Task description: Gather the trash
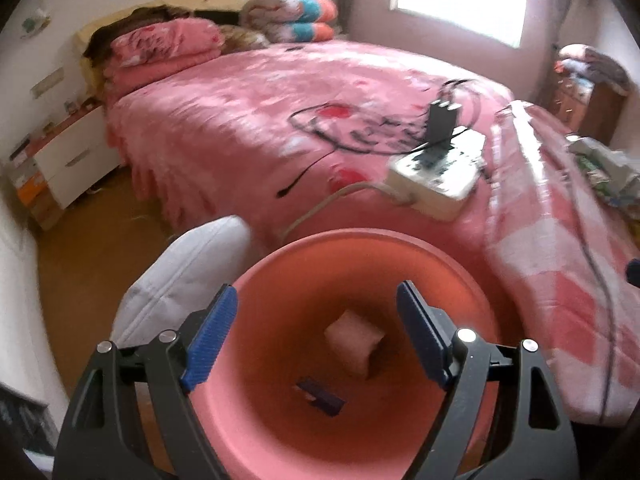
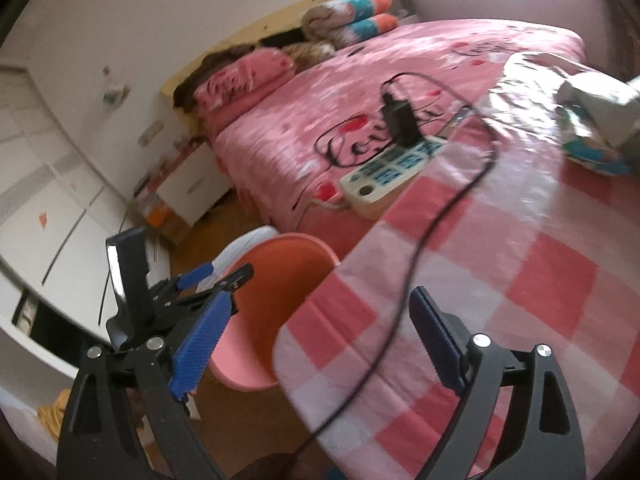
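Note:
A pink trash bin [image 1: 360, 264] stands on the floor by the bed's foot. Inside it lie a pale crumpled piece [image 1: 354, 338] and a dark wrapper [image 1: 320, 396]. My left gripper [image 1: 316, 340] is open and empty right above the bin's mouth; it also shows in the right wrist view [image 2: 224, 274] over the bin [image 2: 280, 280]. My right gripper [image 2: 316, 344] is open and empty above the checkered blanket [image 2: 520, 280]. Crumpled packaging trash [image 2: 596, 120] lies on the blanket at the far right; it also shows in the left wrist view [image 1: 604, 168].
A white power strip [image 1: 440, 172] with a black charger [image 1: 442, 120] lies on the pink bed [image 1: 260, 112]. A black cable [image 2: 432, 232] runs across the blanket. A white nightstand [image 1: 76, 156] stands left of the bed. A white cushion [image 1: 188, 276] sits beside the bin.

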